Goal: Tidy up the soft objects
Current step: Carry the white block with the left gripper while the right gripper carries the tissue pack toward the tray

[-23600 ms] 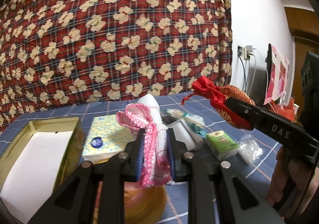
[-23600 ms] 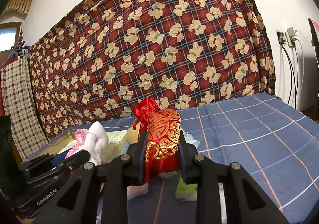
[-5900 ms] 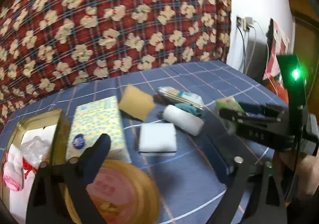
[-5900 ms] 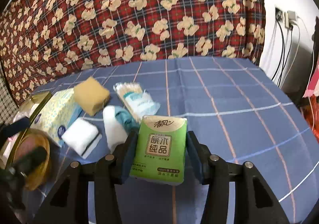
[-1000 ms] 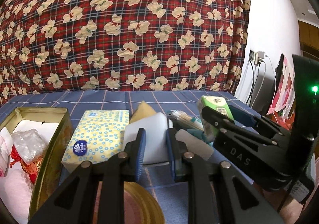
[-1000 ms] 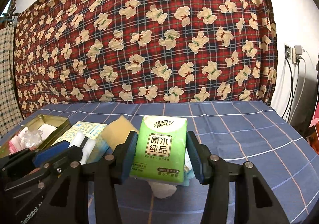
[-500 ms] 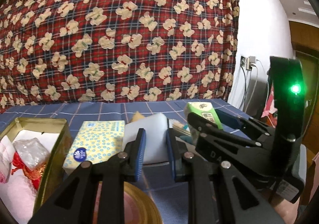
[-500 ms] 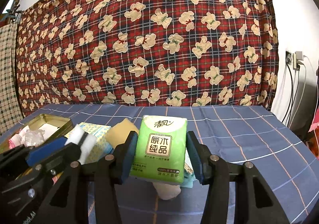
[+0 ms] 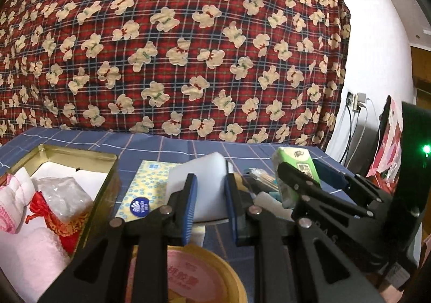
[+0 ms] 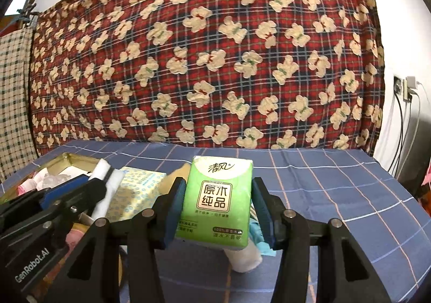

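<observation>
White sponge block clamped between left gripper pads, raised over blue checked tablecloth, just beside yellow tissue box and gold tin. Green tissue pack pinched upright in right gripper, off the cloth. Inside tin: red pouch, clear bag, pink cloth.

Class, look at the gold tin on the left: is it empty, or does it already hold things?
Already holding things. The gold tin has a red pouch, a clear crinkly bag and pink-and-white cloth inside; its lid is off.
</observation>
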